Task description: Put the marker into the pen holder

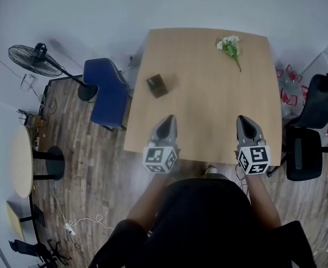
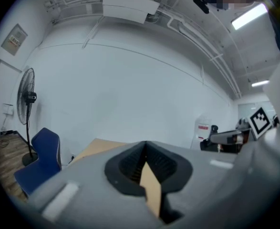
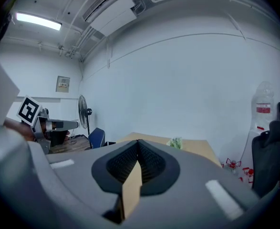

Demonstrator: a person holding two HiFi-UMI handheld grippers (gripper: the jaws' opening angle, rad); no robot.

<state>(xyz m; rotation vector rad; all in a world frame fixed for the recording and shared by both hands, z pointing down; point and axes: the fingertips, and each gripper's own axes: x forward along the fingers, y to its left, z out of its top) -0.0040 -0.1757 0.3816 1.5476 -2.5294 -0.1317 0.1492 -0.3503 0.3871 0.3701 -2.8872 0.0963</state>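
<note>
Though small and unclear (head view), dark box [image 1: 157, 85] on table [image 1: 208, 108]; left gripper [image 1: 167, 119], right gripper [image 1: 243, 119]: fingers together.

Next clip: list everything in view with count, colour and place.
light wooden table: one, tan, centre
dark brown square holder: one, on the table's left part
white-flowered green sprig: one, on the table's far right corner
marker: none visible
blue padded chair: one, left of the table
black standing fan: one, far left
black office chairs: apparently two, right of the table
round pale side table: one, left edge
left gripper: grey, jaws shut, empty, over the table's near edge
right gripper: grey, jaws shut, empty, over the near edge
</note>
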